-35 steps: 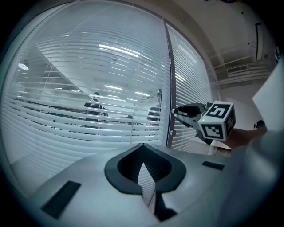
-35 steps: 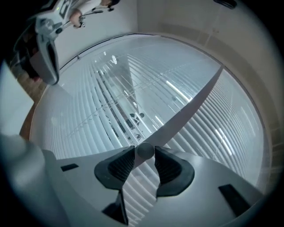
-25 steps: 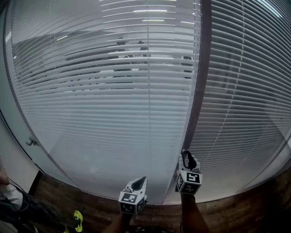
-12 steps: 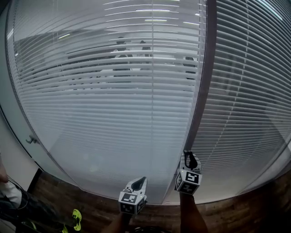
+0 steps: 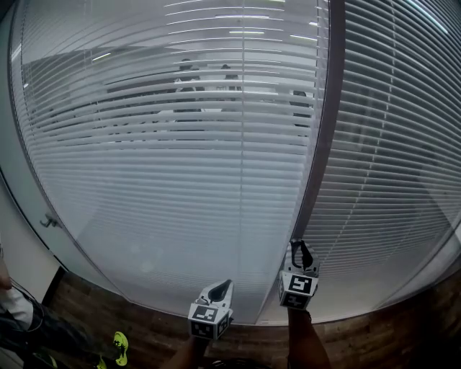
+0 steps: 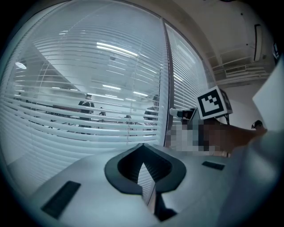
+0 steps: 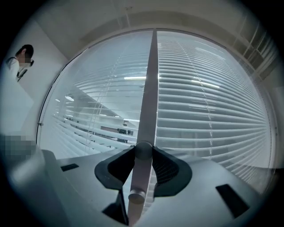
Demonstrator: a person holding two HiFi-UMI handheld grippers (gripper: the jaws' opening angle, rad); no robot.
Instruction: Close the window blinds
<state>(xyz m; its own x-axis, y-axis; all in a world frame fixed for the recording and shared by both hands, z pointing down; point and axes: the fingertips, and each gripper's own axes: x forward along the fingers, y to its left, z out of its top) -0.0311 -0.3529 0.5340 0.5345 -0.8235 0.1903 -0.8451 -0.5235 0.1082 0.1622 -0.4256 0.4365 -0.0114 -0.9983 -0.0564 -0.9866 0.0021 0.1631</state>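
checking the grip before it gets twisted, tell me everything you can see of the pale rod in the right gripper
The slim pale grey round rod looks like smooth, matt plastic. In the right gripper view it hangs nearly upright in front of the white slatted blinds, along the line where two panels meet. Its flat, round lower end sits just below the right gripper, whose dark ribbed pads press it from both sides near that end. Nothing else touches it, and its top fixing cannot be made out.

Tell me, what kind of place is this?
Probably an office. Wide white horizontal slatted blinds, dark figures of people and long strip lights showing through them, and a brown wood-look floor suggest it.
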